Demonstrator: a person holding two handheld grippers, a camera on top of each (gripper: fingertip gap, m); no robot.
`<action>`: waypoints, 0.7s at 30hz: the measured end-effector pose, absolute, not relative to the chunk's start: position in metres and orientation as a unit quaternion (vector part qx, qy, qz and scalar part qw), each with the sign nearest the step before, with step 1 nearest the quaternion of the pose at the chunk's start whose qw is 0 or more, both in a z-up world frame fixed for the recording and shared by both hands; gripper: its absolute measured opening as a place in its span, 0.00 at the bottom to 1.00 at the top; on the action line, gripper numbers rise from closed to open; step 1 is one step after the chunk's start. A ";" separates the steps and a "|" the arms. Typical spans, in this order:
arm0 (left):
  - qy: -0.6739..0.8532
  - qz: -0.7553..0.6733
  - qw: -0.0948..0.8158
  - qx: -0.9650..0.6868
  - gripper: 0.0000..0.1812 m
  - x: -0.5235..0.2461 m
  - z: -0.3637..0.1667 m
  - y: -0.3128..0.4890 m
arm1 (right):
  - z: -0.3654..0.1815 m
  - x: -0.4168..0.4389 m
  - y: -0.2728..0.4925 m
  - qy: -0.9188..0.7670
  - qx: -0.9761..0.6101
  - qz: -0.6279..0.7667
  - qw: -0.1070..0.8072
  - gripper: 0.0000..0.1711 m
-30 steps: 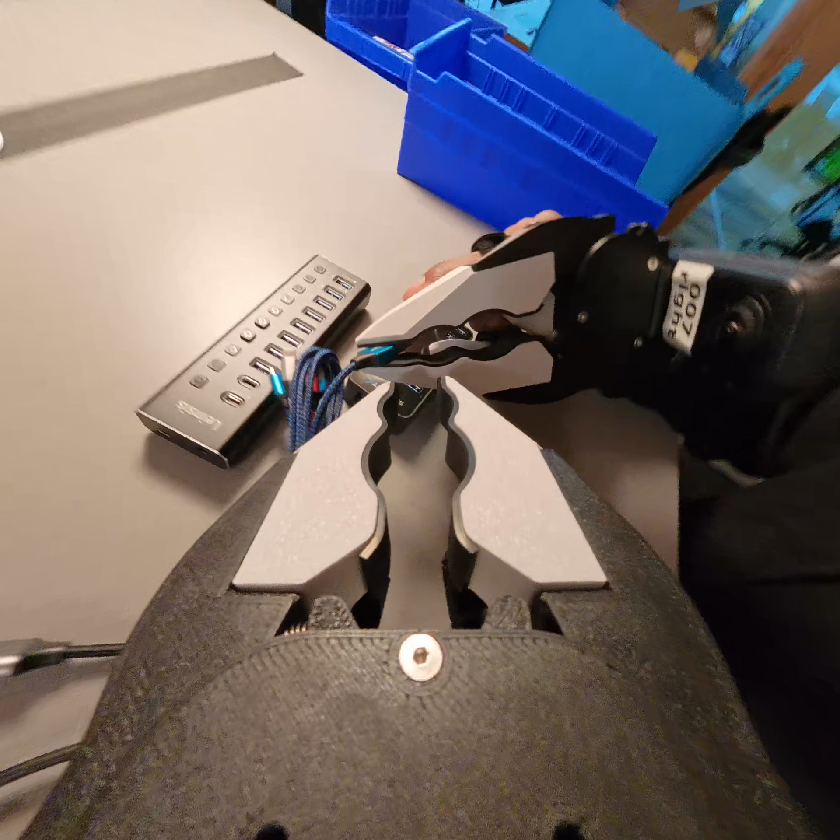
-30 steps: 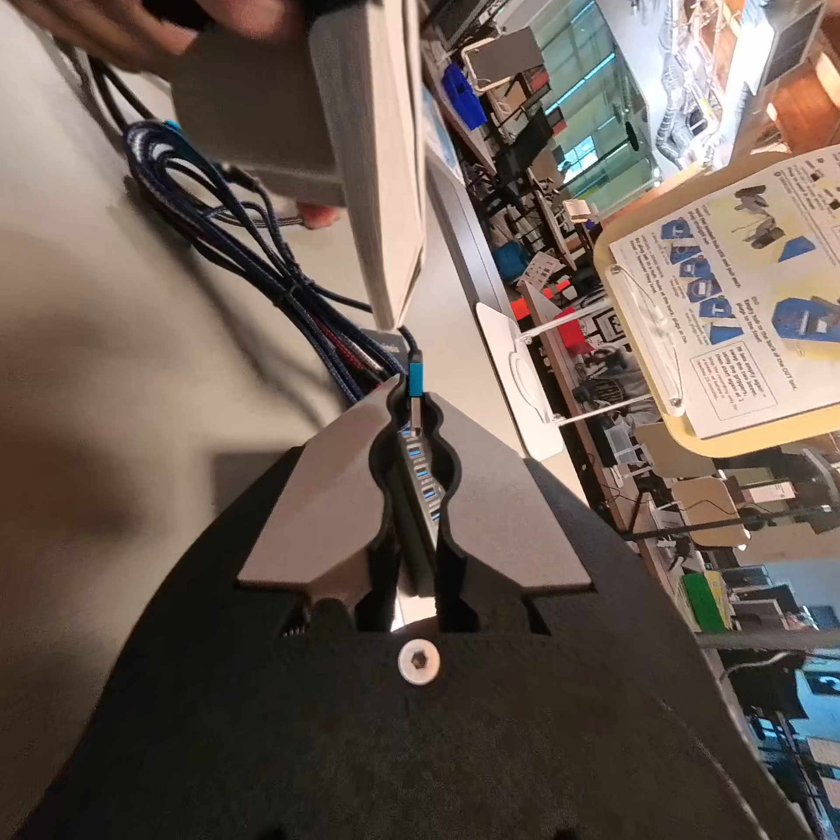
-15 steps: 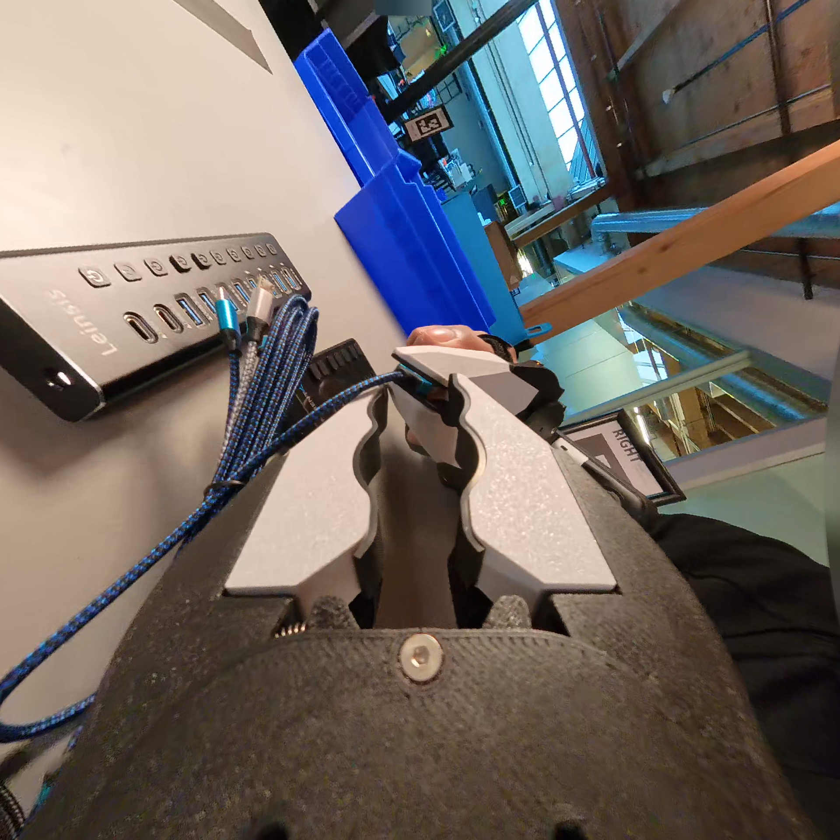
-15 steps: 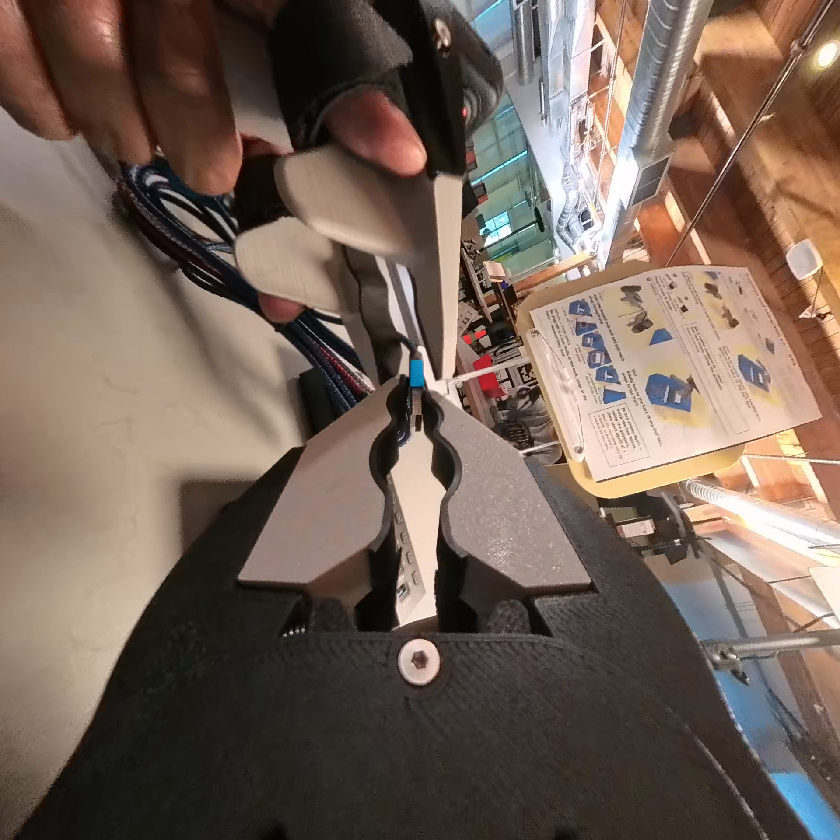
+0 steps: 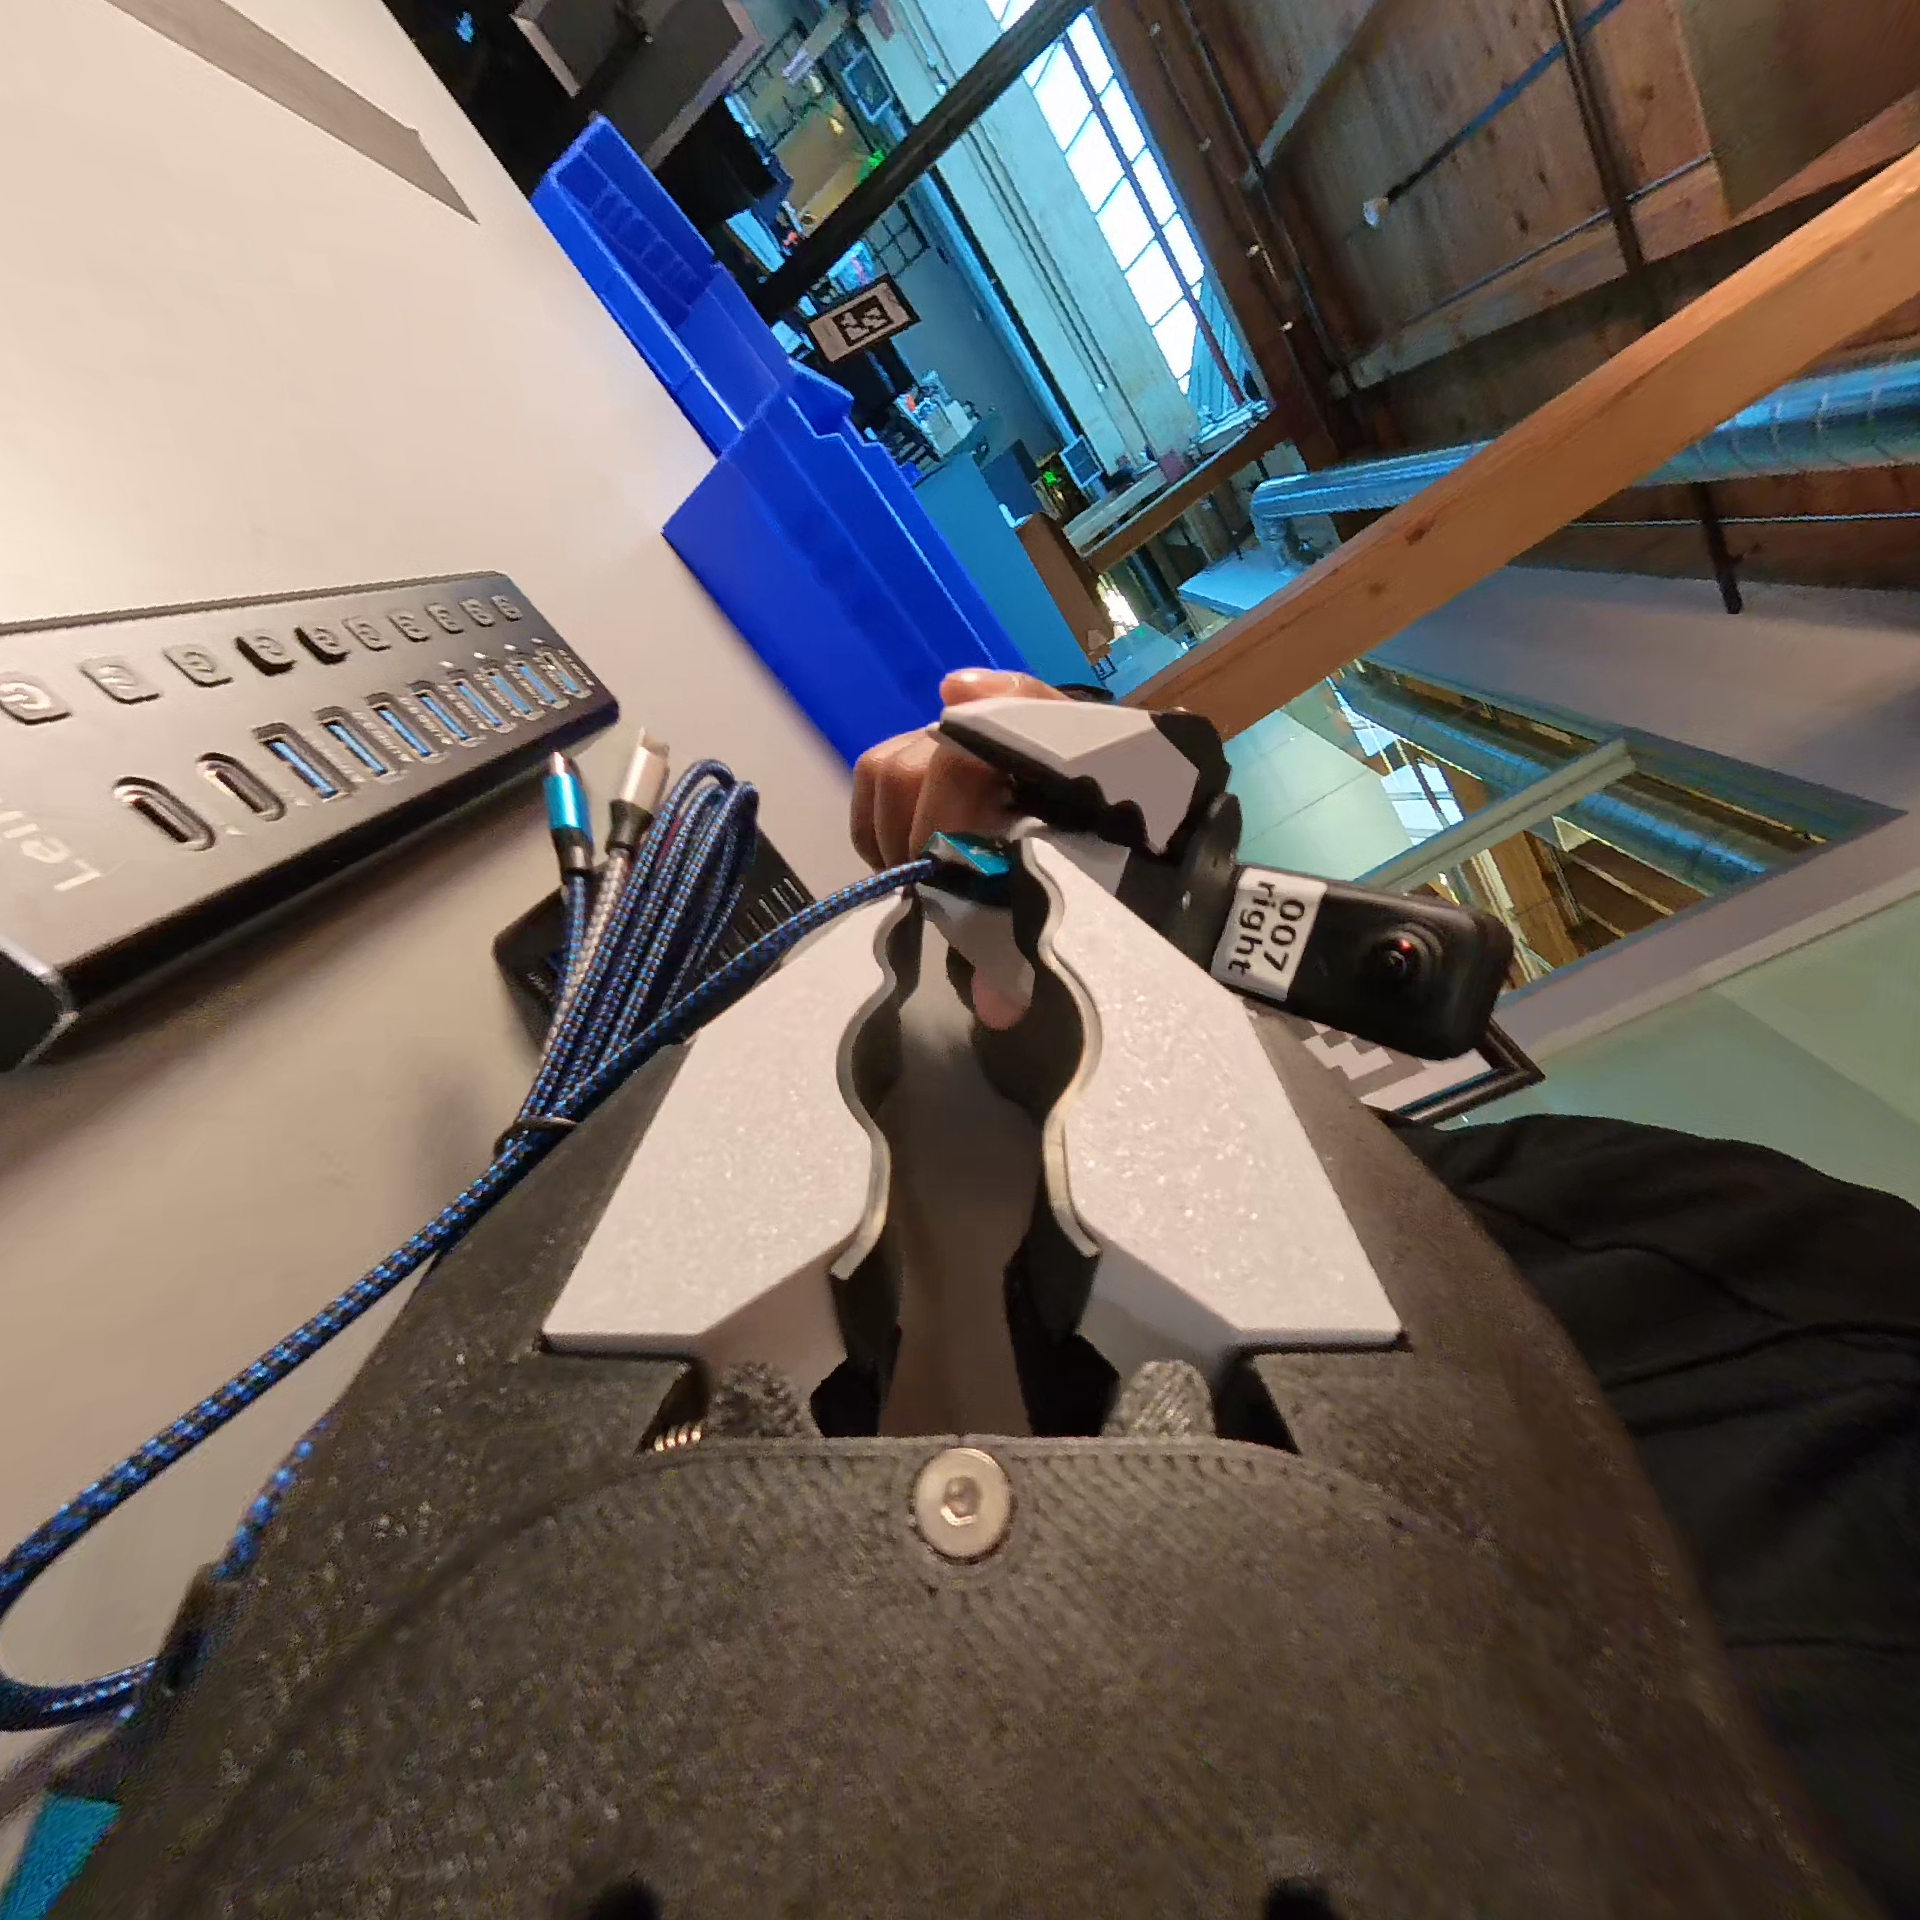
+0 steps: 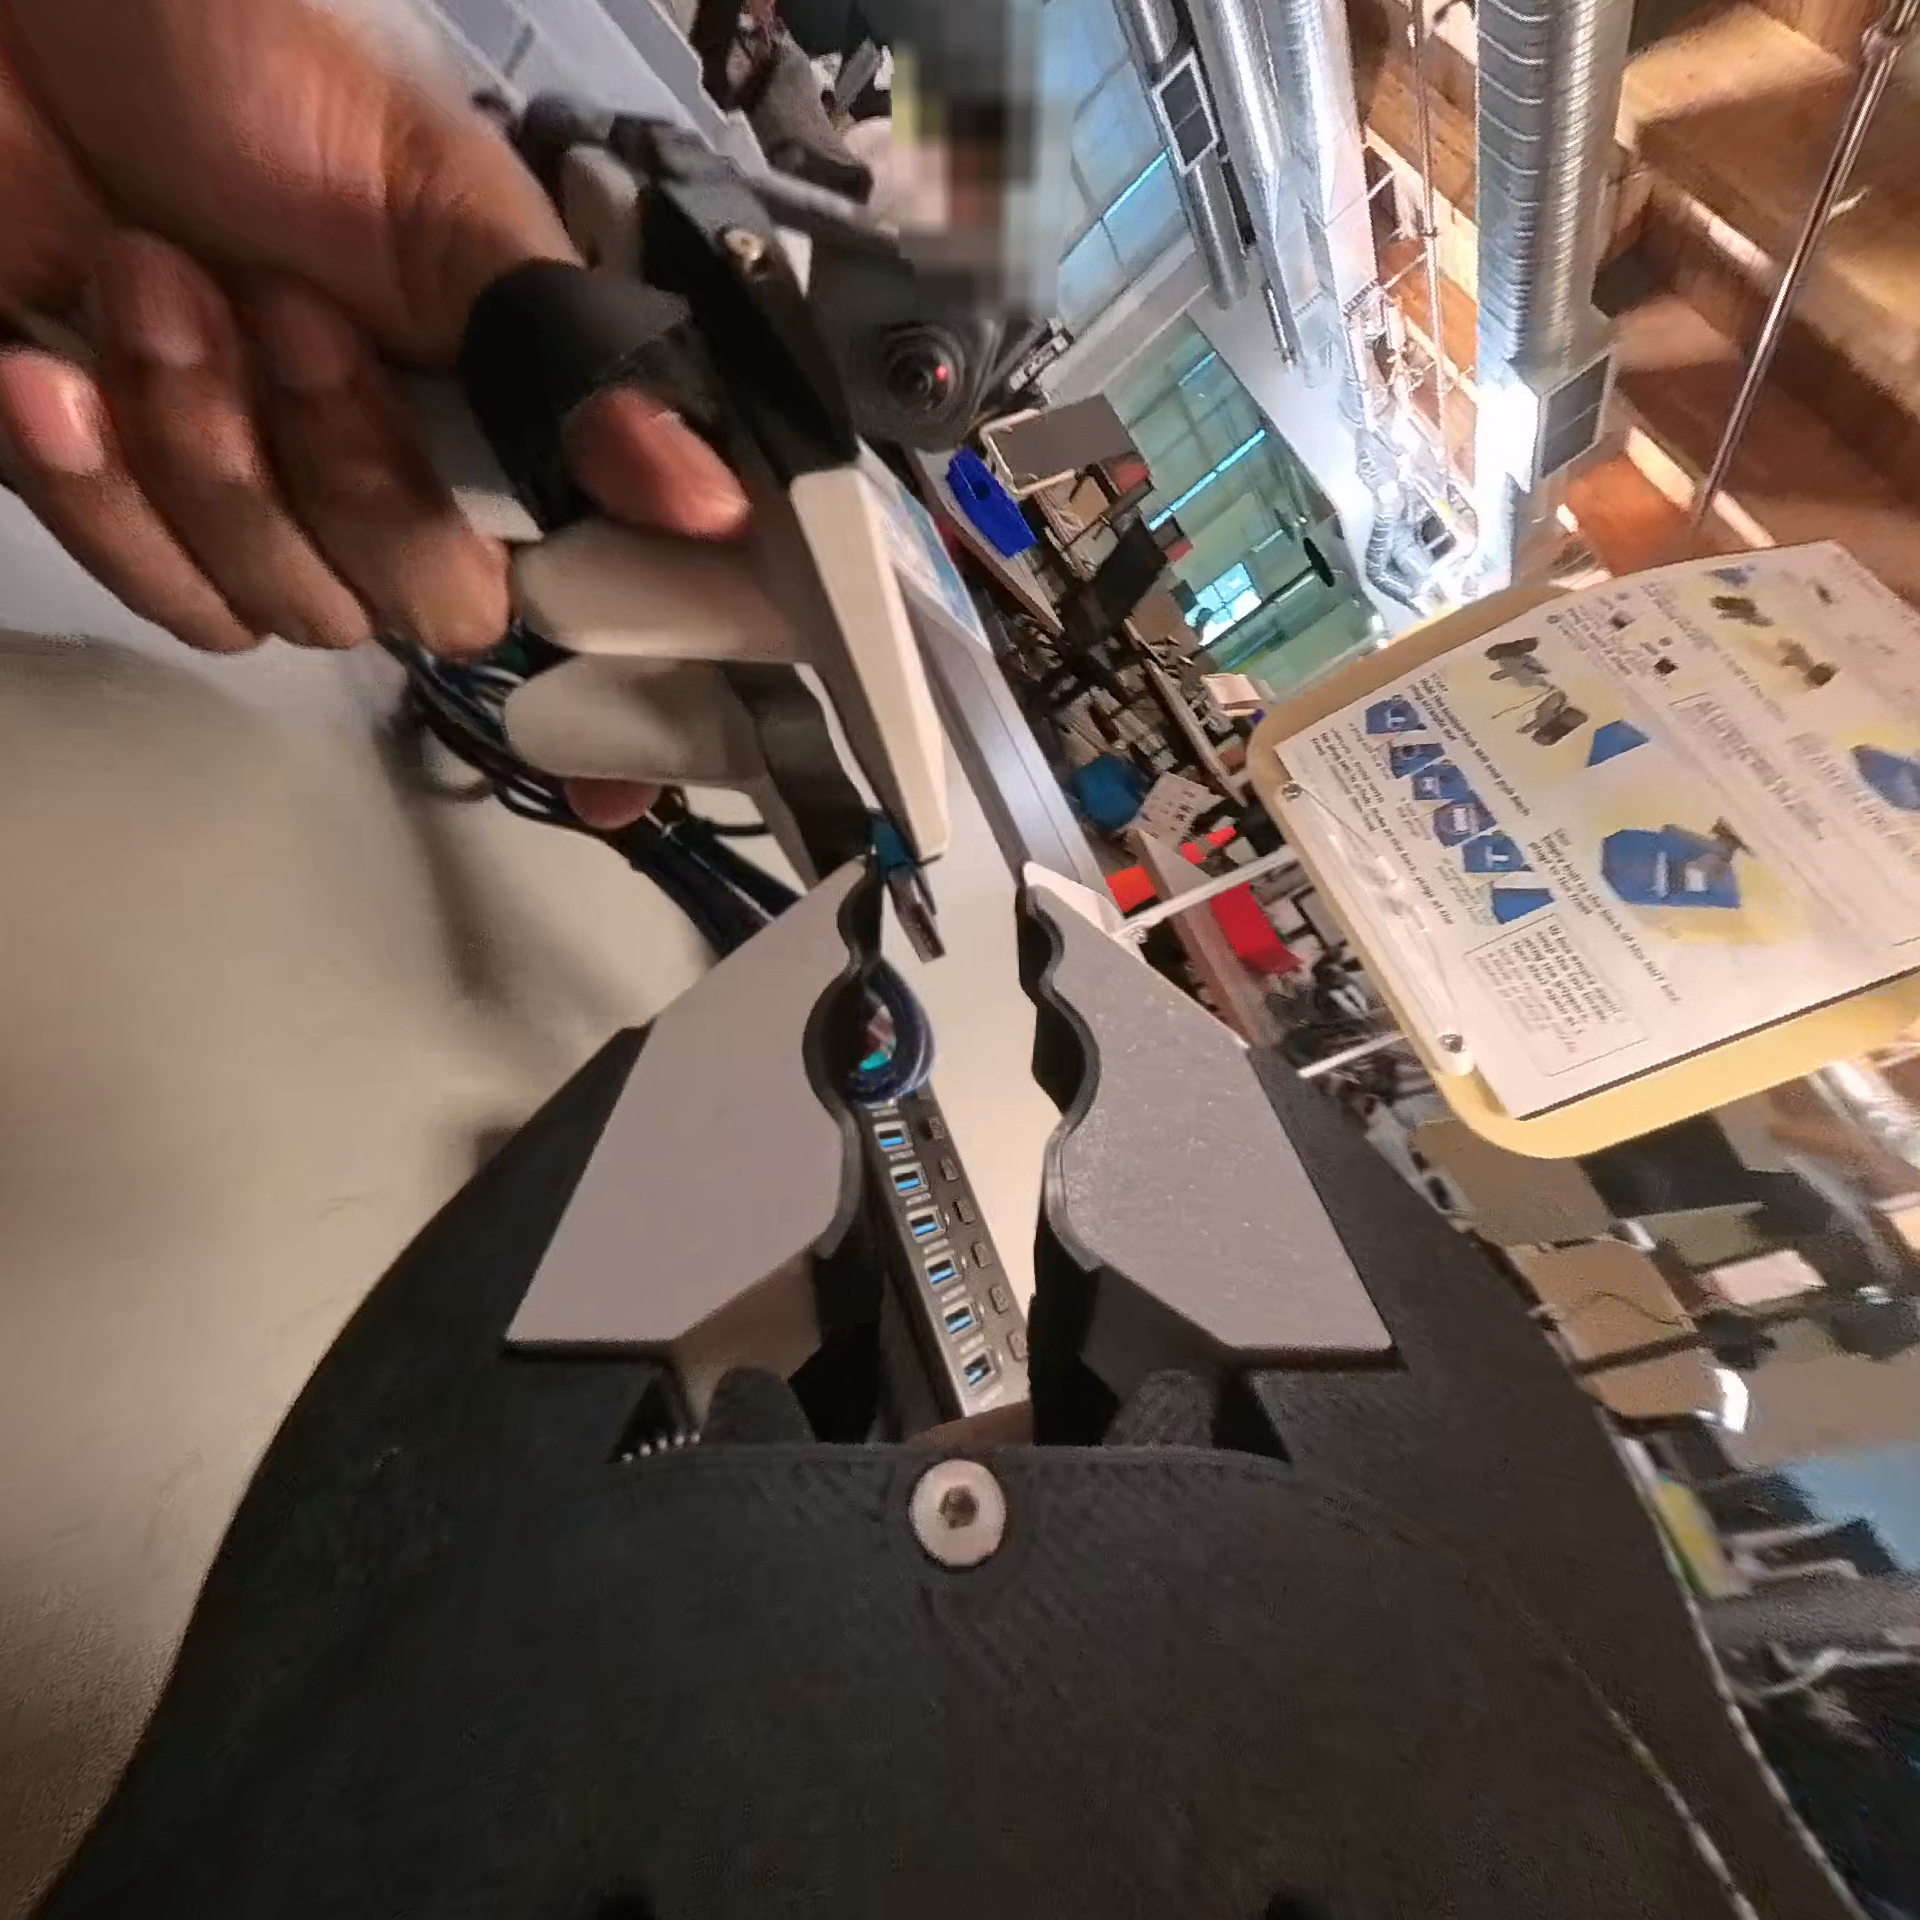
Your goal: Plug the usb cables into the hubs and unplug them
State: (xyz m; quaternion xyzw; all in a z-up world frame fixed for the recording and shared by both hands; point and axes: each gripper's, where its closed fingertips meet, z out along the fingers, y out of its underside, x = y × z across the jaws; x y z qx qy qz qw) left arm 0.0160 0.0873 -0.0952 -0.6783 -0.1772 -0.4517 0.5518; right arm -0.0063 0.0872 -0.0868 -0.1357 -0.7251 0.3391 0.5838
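- Left tongs [image 5: 966, 883]: tips closed on the blue-collared plug [image 6: 912, 914] of a blue braided cable [image 5: 665, 1029]. The cable runs back from the tips, down past the left finger and off the near left edge of the left wrist view.
- Right tongs [image 6: 940, 894]: fingers apart, nothing between them. The plug hangs just beside the tip of the left-hand finger, metal end pointing into the gap, and does not appear to touch it.
- The two tongs meet nose to nose above the table [image 5: 260, 364]. A bare hand [image 6: 260, 312] grips the left tongs' handle.
- Long black hub [image 5: 312, 748] lies flat on the table, left of both tongs and well apart from the held plug. From the right wrist view, its row of blue ports shows through the gap between the right fingers.
- The rest of the cable bundle [image 5: 644, 894] is heaped between hub and tongs on a small black box [image 5: 525, 951]. Two loose plugs, one blue [image 5: 566, 821] and one silver [image 5: 636, 764], lie just beside the hub's near edge, not in any port.
- Blue bins [image 5: 790, 499] sit at the far side of the table.
- Change from half a second ago: the right tongs were pinched on this plug and have since parted. The plug now sits in the left tongs alone.
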 end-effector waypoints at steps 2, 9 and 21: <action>-0.175 -0.458 0.554 -0.673 0.12 0.018 -0.094 0.088 | -0.086 -0.004 0.088 -0.724 -0.136 0.351 0.578 0.15; -0.202 -0.491 0.541 -0.652 0.12 0.015 -0.097 0.088 | -0.095 -0.005 0.083 -0.737 -0.105 0.305 0.594 0.07; -0.219 -0.542 0.523 -0.621 0.11 0.018 -0.095 0.088 | -0.097 -0.001 0.073 -0.731 -0.049 0.281 0.620 0.04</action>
